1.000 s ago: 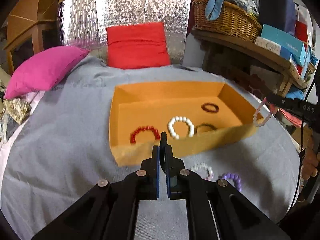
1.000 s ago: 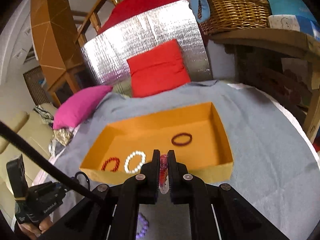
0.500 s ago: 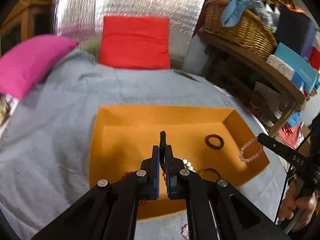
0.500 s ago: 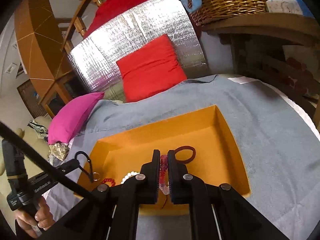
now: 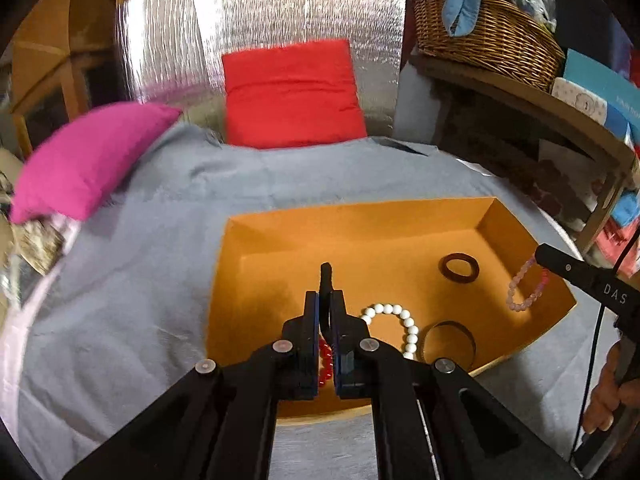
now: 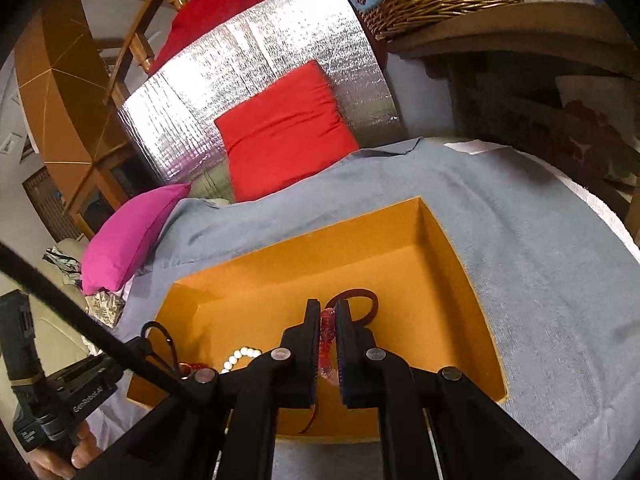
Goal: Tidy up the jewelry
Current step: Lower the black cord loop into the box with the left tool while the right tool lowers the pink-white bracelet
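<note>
Pink bead bracelet [image 5: 526, 288] hangs from right tongs [image 6: 328, 320], clamped shut on it, over orange box [image 5: 360, 216] at right frame edge, lower-right corner. Left tongs [image 5: 326, 300] closed on a dark band [image 5: 326, 276], mid-box.

Your left wrist view looks forward and downward along the left gripper [image 5: 325, 304], whose black fingers fill the lower centre of the frame. It sits close above the near wall of the orange box [image 5: 360, 216], which occupies the middle and right. The right gripper [image 5: 538, 254] enters at the right edge.

Your right wrist view faces the same way along the right gripper [image 6: 329, 320], close over the orange box [image 6: 280, 248] at lower centre. The left gripper [image 6: 150, 330] appears at lower left.

Both views share the box interior, the grey cloth [image 5: 120, 300], the red cushion [image 5: 292, 92], the pink cushion [image 5: 88, 160] and the wicker basket [image 5: 488, 36].
</note>
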`<action>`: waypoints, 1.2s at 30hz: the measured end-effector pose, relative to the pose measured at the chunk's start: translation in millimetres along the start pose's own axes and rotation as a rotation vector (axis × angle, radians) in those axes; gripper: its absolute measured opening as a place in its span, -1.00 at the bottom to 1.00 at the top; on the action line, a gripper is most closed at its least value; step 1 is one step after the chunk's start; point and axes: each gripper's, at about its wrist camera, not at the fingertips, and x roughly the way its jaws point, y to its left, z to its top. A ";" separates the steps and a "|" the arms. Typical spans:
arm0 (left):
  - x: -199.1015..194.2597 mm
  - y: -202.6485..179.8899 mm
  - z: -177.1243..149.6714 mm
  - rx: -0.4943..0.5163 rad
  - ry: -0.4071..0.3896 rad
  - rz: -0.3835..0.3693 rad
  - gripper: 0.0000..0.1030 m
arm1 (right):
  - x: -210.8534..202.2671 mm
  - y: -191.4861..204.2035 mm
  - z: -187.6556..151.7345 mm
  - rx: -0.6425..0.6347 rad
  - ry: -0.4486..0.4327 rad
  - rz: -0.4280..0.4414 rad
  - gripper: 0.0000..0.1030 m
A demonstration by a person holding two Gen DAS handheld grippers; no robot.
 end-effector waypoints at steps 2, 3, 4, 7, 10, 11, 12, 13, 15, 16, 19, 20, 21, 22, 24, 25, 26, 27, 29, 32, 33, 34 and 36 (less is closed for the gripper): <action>-3.9 -1.1 0.5 0.015 -0.017 0.021 -0.90 | -1.1 0.6 -1.0 0.001 -0.005 0.000 -0.84; -4.4 -0.4 0.5 0.020 -0.019 0.028 -0.90 | -1.1 0.9 -1.5 0.002 -0.009 -0.003 -0.84; -4.1 -0.1 0.3 0.026 -0.021 0.040 -0.90 | -0.5 1.5 -2.0 0.005 -0.009 -0.003 -0.84; -2.3 1.6 1.6 0.025 -0.019 0.054 -0.90 | 3.4 3.4 -4.0 0.006 -0.003 -0.006 -0.84; -0.6 5.3 2.8 0.017 -0.020 0.060 -0.90 | 6.3 5.5 -6.3 0.002 0.002 -0.008 -0.84; 0.0 5.9 3.0 0.015 -0.021 0.062 -0.90 | 6.6 5.9 -6.7 -0.001 0.001 -0.011 -0.84; 1.0 6.9 3.6 0.012 -0.020 0.063 -0.90 | 6.8 6.1 -6.8 -0.002 0.001 -0.013 -0.84; 1.6 7.6 3.7 0.011 -0.020 0.065 -0.90 | 7.3 5.8 -6.8 0.000 0.001 -0.014 -0.84; 3.4 7.9 5.3 0.009 -0.022 0.069 -0.90 | 8.0 4.4 -6.8 0.007 0.000 -0.015 -0.84; 3.9 8.1 5.2 0.009 -0.022 0.069 -0.90 | 8.4 3.6 -6.9 0.009 0.000 -0.017 -0.84; 6.9 8.5 5.5 0.006 -0.017 0.073 -0.90 | 9.5 2.6 -6.4 0.013 0.003 -0.019 -0.84; 7.6 8.6 5.5 0.006 -0.016 0.074 -0.90 | 9.5 2.4 -6.3 0.013 0.003 -0.020 -0.84; 8.4 8.8 5.4 0.006 -0.013 0.074 -0.90 | 9.6 2.2 -6.2 0.014 0.002 -0.021 -0.84; 9.2 9.2 5.4 0.005 -0.011 0.074 -0.90 | 9.6 1.4 -6.2 0.018 0.003 -0.020 -0.84; 11.0 9.5 5.7 0.006 -0.009 0.077 -0.90 | 10.4 1.7 -5.6 0.018 0.002 -0.025 -0.84; 11.7 10.2 6.1 0.004 -0.008 0.077 -0.90 | 10.6 1.5 -5.5 0.019 0.001 -0.026 -0.84; 12.5 10.5 6.6 0.004 -0.007 0.076 -0.90 | 10.8 1.6 -5.3 0.021 0.001 -0.026 -0.84; 13.6 11.0 6.7 0.003 -0.005 0.075 -0.90 | 11.0 1.4 -5.3 0.022 0.001 -0.026 -0.84; 15.6 12.5 7.1 0.000 -0.002 0.074 -0.90 | 10.9 1.8 -5.9 0.020 -0.002 -0.031 -0.84; 20.3 15.7 8.5 -0.014 0.005 0.062 -0.90 | 12.1 1.6 -5.5 0.021 -0.003 -0.034 -0.84; 22.1 17.0 8.6 -0.016 0.006 0.060 -0.90 | 12.4 2.0 -5.5 0.020 -0.003 -0.036 -0.84; 25.1 18.0 8.9 -0.016 0.010 0.064 -0.90 | 13.2 2.1 -5.6 0.020 -0.002 -0.038 -0.84; 30.4 19.5 8.8 -0.018 0.020 0.065 -0.90 | 14.7 1.8 -5.1 0.022 0.001 -0.041 -0.84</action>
